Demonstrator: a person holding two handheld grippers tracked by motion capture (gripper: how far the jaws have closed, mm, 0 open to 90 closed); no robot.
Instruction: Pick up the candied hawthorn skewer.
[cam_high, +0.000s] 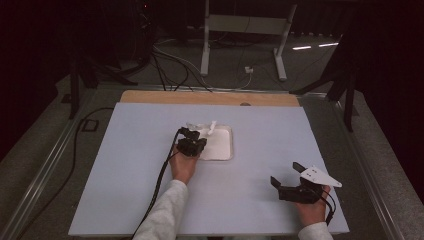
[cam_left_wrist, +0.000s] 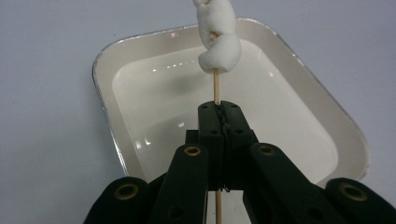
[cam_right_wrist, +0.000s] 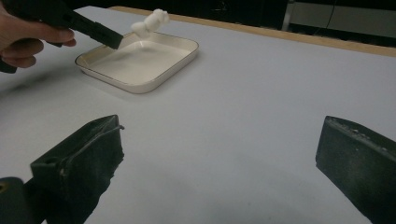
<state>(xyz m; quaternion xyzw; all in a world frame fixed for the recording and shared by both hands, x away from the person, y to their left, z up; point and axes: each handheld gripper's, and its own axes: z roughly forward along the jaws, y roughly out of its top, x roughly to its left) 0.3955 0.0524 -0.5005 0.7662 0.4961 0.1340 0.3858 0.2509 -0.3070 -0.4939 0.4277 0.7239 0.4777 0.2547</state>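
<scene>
left hand-held gripper (cam_left_wrist: 219, 109): clenched on a thin wooden skewer (cam_left_wrist: 216, 88), jaws pressed tight with the stick between them; seen in the high view at the tray's near left edge (cam_high: 192, 137)
skewer: stands out past the jaw tips, carries white marshmallows (cam_left_wrist: 217, 35) near its far end, bare stick between jaws and lowest marshmallow
marshmallows: stacked on the stick, held in the air over the tray, not touching it as far as I can tell; in the right gripper view they sit above the tray's far left rim (cam_right_wrist: 150, 22)
tray (cam_left_wrist: 105, 60): shallow white dish with rounded corners, nothing lying in it, sits mid tabletop (cam_high: 227, 150)
tabletop (cam_high: 130, 165): pale blue sheet, wooden strip along the far edge
right hand-held gripper (cam_high: 286, 181): released, jaws wide apart, nothing between them, parked near the right front of the tabletop, well apart from the tray
step in hand: looks like the skewer is grasped and lifted over the tray
next move: probably carry or set the skewer down; needs a steady grip so the thin stick does not twist or slip, and the right side free to help pull marshmallows
</scene>
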